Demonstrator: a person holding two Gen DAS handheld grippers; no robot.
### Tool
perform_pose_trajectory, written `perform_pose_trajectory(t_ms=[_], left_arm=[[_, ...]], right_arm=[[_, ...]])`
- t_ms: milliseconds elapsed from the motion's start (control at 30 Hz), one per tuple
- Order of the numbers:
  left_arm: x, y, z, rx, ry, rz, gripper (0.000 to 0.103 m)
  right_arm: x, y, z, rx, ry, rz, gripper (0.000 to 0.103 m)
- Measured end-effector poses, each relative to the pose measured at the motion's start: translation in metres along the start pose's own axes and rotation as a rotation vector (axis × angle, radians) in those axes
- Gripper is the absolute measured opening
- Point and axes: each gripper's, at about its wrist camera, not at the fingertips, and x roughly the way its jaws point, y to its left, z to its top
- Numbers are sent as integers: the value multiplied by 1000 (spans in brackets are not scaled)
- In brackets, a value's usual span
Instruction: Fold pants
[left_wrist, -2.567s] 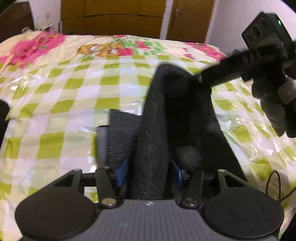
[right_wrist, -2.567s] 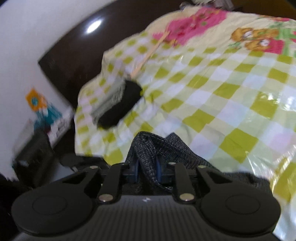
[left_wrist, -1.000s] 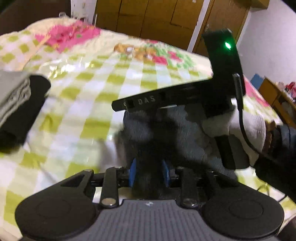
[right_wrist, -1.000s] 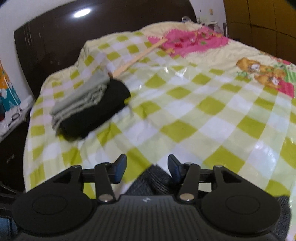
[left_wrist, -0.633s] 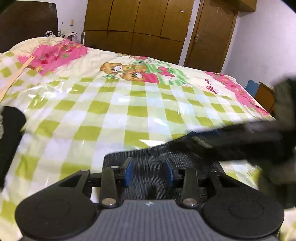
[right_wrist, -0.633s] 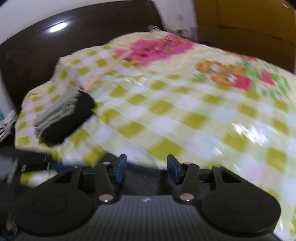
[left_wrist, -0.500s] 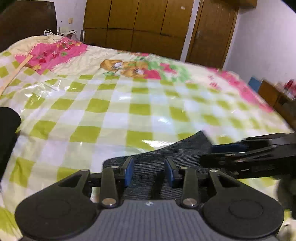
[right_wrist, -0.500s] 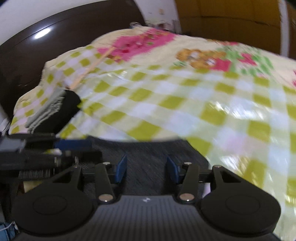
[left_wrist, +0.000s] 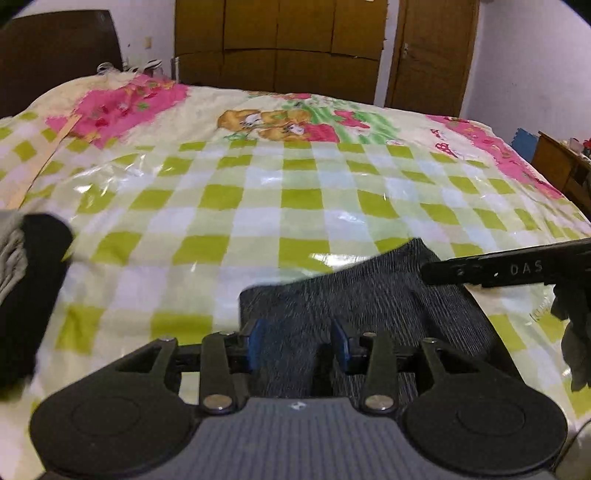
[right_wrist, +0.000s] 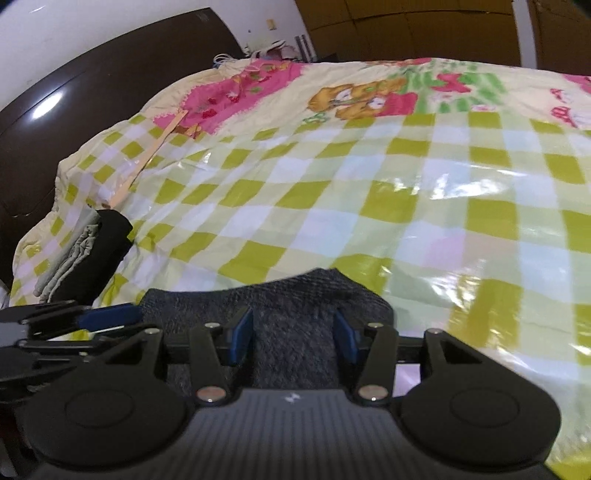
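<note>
A bed (left_wrist: 258, 192) with a glossy green-checked cover fills the room. Behind it stand a brown wooden wardrobe (left_wrist: 277, 48) and a door (left_wrist: 436, 55), set against white walls (left_wrist: 535, 66). A dark headboard (right_wrist: 92, 107) reflects a ceiling light.

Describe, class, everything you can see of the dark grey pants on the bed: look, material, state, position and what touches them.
The pants are dark charcoal grey, in what looks like a ribbed knit. They lie folded into a compact bundle at the near edge of the checked bed cover. The left gripper and right gripper each have open jaws with the fabric between them. The bundle's lower part is hidden.
</note>
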Motion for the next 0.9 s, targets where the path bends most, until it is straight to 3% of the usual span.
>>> perform_pose_trajectory(t_ms=[133,300,367,433,700,900], left_arm=[[-17,-1,-13,-4,9,23,54],[2,-1,-25,-21,91,39,58],[8,-4,-25,-13,95,54,79],[13,-7,-24,4,108,88,89],[-15,-21,-10,51,47,29,90],[22,-11,-26,-6,181,-25,96]], right_arm=[[-13,-5,-7,17,16,-26,50],[-14,0,-20,-12,67,-78,51],[-12,2,-25,-15,84,-102,52],[-16,1,-27,-3,80,-105,51],[-30,-6,-32,41,85,-93,51],[-24,-7,-38,68,129,-82,59]])
